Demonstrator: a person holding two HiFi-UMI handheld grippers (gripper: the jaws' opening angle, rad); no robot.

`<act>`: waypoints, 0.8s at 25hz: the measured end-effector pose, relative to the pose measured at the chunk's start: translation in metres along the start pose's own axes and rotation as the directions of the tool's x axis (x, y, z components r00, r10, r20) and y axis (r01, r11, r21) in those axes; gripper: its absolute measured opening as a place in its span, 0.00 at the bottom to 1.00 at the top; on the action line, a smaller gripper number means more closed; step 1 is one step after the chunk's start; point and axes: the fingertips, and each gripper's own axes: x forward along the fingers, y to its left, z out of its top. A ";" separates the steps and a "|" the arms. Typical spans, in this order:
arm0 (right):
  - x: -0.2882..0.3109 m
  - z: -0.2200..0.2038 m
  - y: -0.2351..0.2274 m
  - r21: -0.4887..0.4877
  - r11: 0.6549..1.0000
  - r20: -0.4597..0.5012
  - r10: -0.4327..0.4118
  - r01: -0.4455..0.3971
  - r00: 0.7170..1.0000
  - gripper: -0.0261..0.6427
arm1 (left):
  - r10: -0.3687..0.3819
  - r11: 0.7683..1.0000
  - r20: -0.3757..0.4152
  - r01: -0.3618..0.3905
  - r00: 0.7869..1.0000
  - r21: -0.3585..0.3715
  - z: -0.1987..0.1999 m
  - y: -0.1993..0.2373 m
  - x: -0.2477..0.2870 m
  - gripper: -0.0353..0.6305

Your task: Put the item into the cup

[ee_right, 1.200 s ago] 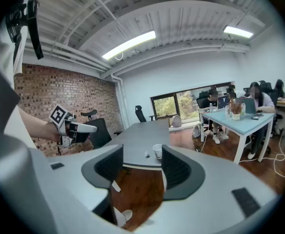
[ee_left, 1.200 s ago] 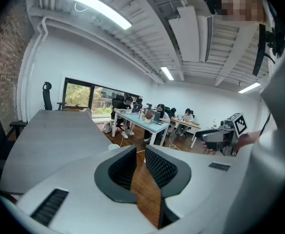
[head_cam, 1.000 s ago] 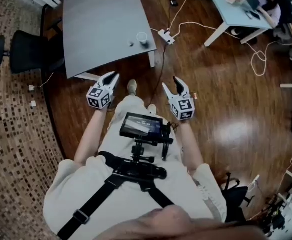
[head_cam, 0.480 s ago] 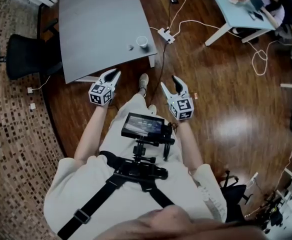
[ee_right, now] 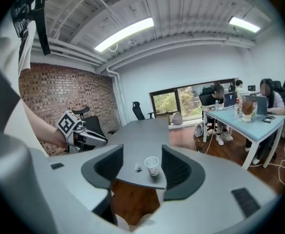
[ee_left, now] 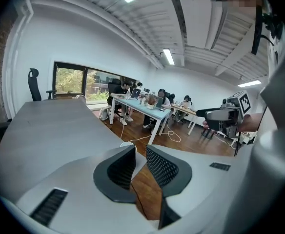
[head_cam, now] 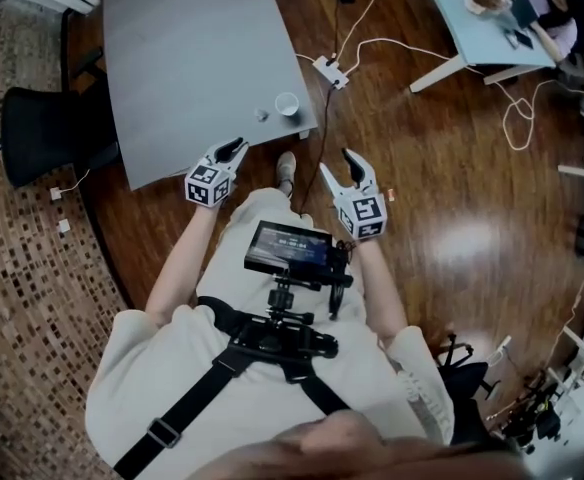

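1. The step in hand is the approach. Both grippers are held out ahead of the person, and neither has reached the item.
2. The left gripper [head_cam: 232,147] has its tips at the near edge of the grey table [head_cam: 192,58]. Its jaws stand a narrow gap apart and have just been opening. Its own view shows only table edge and floor between them.
3. The right gripper [head_cam: 337,163] is over the wooden floor, short of the table corner. Its jaws are spread wide with nothing gripped.
4. The item [ee_right: 137,168], a small pale piece too small to identify, lies on the table ahead of the right gripper. It is framed between that gripper's jaws but well beyond them. From the left gripper it is ahead and to the right.
5. The cup [ee_right: 152,165] stands upright just to the right of the item, near the table's corner. The two are close but apart.
6. Judged next move: bring one gripper forward and down onto the item. The left looks nearer, and the right is better lined up.
7. The pick calls for a fine pinch on a tiny, low thing, with the outer jaw kept clear of the light cup.
8. After that comes a short lift sideways over the rim, then the release.
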 end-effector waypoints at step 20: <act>0.117 0.027 -0.041 -0.032 0.998 -0.058 -0.062 0.060 0.996 0.43 | -0.178 0.979 -0.250 0.197 0.952 0.055 -0.038 0.076 0.111 0.20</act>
